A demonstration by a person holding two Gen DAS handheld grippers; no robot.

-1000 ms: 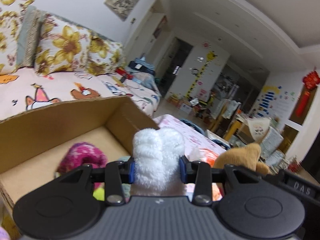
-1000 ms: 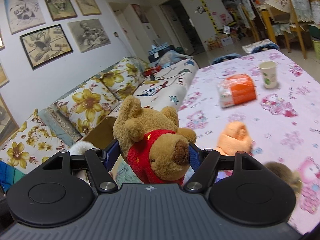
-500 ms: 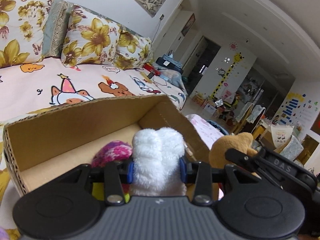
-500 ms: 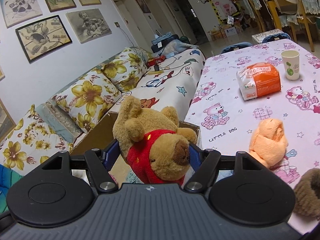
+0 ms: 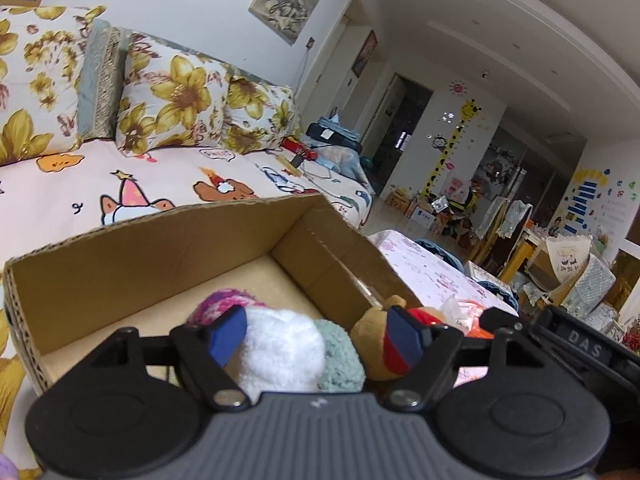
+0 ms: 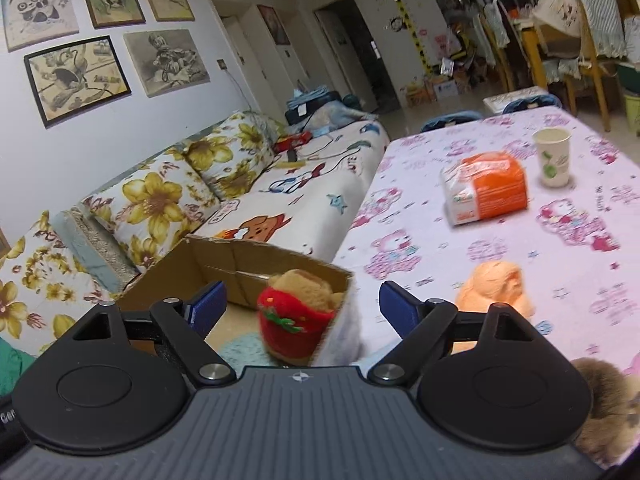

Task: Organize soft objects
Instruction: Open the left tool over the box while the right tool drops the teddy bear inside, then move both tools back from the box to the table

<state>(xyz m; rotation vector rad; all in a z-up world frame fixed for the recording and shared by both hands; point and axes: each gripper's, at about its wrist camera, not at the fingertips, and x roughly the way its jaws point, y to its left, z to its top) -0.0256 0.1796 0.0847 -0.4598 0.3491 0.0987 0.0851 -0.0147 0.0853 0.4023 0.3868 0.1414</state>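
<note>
An open cardboard box (image 5: 132, 264) stands at the table's edge, also in the right wrist view (image 6: 248, 260). My left gripper (image 5: 316, 336) is open above it; a white fluffy toy (image 5: 280, 354) lies below between the fingers, beside a teal soft piece (image 5: 340, 360) and a pink-purple knit ball (image 5: 224, 304). My right gripper (image 6: 302, 306) is open; the brown bear in a red shirt (image 6: 298, 316) lies in the box below it, also in the left wrist view (image 5: 372, 340). An orange plush (image 6: 496, 288) and a brown plush (image 6: 608, 412) lie on the tablecloth.
A pink cartoon tablecloth (image 6: 580, 232) covers the table, with an orange-white packet (image 6: 484, 192) and a paper cup (image 6: 554, 158) on it. A sofa with flowered cushions (image 5: 176, 100) stands behind the box. Chairs and clutter fill the far room.
Both grippers have opened. The white toy has dropped from the left gripper and the bear from the right gripper into the box.
</note>
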